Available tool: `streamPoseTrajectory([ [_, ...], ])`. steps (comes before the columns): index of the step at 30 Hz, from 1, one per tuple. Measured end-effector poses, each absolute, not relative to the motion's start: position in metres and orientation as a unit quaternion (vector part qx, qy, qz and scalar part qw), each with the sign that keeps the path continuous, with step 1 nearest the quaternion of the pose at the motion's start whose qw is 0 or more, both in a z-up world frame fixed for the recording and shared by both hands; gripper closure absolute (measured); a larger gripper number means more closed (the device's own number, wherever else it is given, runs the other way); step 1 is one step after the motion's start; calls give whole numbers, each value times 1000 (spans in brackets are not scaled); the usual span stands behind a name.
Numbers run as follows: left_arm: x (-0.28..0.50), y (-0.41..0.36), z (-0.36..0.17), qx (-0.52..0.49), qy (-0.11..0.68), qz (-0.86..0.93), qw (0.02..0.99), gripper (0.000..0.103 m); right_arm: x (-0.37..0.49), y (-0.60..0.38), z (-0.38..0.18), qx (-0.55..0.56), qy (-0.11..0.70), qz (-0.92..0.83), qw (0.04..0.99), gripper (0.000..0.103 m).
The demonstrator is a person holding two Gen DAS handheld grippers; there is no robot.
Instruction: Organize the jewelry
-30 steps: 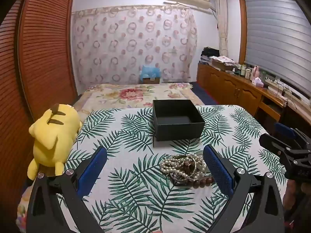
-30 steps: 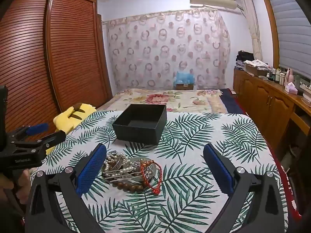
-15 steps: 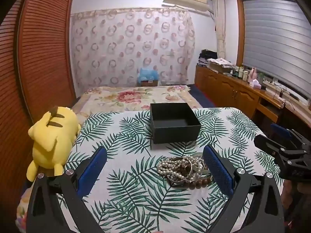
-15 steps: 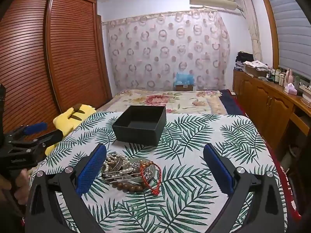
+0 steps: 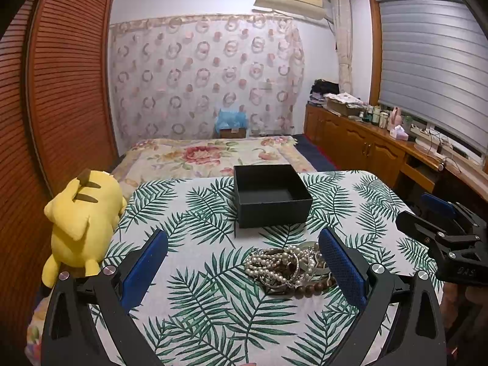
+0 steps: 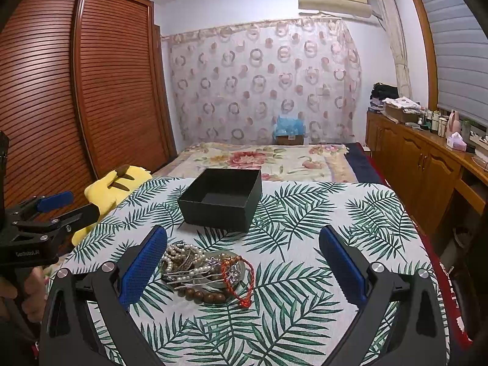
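My left claw [image 5: 242, 270] hangs low over the bench [image 5: 213, 314] with its blue pads spread wide and nothing between them; my right claw [image 6: 242, 270] is just as wide apart and just as empty. Just ahead of both lies the jewelry pile [image 6: 207, 270], a tangle on the palm-leaf cloth: pearl strands [image 5: 271, 263], dark wooden beads [image 6: 202, 296] along its near edge, and a red cord bracelet [image 6: 239, 279] on its right side (silver pieces are knotted in too, though I cannot tell them apart). The pile sits close by the right pad of my left claw and close by the left pad of my right one. Beyond it, apart from the heap, stands the open black box [image 5: 270, 196], dark inside. At the bench's left edge slumps a yellow plush toy [image 5: 80, 222], and past the bench lies a bed [image 5: 213, 155] with a floral cover.
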State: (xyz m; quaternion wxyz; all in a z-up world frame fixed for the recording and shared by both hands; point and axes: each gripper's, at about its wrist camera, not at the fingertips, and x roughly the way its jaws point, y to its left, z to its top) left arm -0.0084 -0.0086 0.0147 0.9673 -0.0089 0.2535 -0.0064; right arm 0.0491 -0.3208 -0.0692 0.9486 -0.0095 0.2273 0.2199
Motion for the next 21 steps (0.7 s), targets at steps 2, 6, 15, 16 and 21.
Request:
streamPoseTrajectory([
  [2,-9,-9,15,-9,253,-6,967,7,50,-321,-66,-9,227,220,948,2],
  [6,-9,-9,15,-9,253,-6,967,7,49,-321,-69,-9,226,220,949,2],
  [15,-9,-12,20,-7,251,-8,968,7,49,-321,-67,-9,225,221,949,2],
  [16,-9,-13,22,-7,251,-9,968,7,48,-321,-71,-9,225,220,949,2],
  [21,-9,-13,20,-7,252,-8,968,7,47,-322,-67,-9,225,221,949,2],
])
